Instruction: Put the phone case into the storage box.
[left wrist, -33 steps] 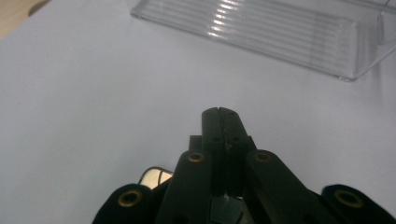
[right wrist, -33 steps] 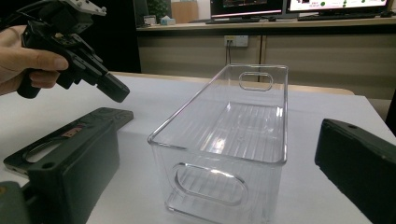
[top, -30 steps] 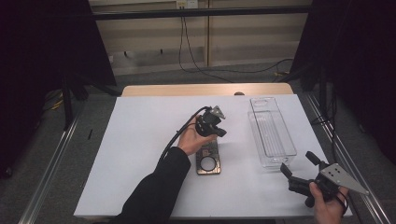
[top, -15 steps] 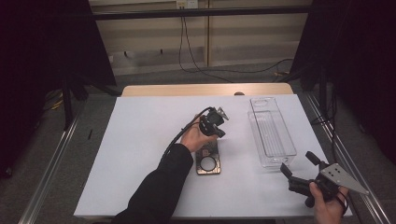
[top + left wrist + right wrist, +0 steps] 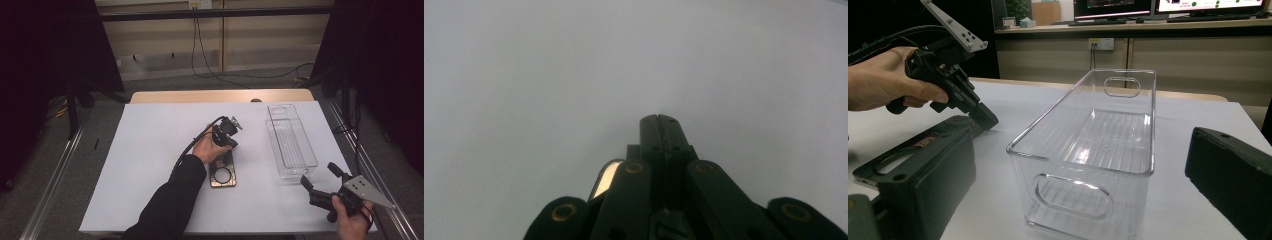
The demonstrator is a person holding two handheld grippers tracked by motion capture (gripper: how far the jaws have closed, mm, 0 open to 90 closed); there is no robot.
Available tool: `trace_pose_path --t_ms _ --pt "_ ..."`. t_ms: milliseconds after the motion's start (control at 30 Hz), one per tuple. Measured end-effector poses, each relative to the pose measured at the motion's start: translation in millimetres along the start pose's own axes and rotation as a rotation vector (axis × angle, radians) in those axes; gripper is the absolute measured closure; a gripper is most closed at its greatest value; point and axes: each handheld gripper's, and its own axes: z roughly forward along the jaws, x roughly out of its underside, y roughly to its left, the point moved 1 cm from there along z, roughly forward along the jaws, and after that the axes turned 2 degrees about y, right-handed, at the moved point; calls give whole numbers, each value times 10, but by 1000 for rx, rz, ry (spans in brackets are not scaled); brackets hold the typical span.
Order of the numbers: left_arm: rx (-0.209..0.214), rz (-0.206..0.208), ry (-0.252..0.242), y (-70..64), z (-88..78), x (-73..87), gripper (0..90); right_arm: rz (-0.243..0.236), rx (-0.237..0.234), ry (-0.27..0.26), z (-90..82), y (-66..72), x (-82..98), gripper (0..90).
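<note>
Clear bin (image 5: 291, 145) just beside phone case (image 5: 222, 172), white table (image 5: 150, 150)

Bin (image 5: 1083, 150) – clear glossy plastic, ribbed floor, smooth walls. Table (image 5: 150, 165) – matt white top, paper-like; bare wood strip (image 5: 220, 95) at far edge. Plate (image 5: 223, 176) – dark, with shiny metal rim. Left gripper (image 5: 658, 122) – matt black plastic links, brass-looking rivets. Sleeve (image 5: 170, 205) – dark cloth.

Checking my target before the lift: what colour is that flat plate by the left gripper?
Black with a bronze-gold rim, the flat plate shows best in the high view.
</note>
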Motion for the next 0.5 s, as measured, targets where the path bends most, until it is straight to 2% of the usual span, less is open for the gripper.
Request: trace_pose_path --t_ms 67,233,500 --pt "-12 2 1 12 -11 26 900 0 0 -1 -4 -1 -1 0" --pt "-10 -33 -25 73 -53 127 900 0 2 1 -5 -2 0 0" --pt "-13 -67 -34 160 -102 282 900 0 3 1 -1 2 0 0"
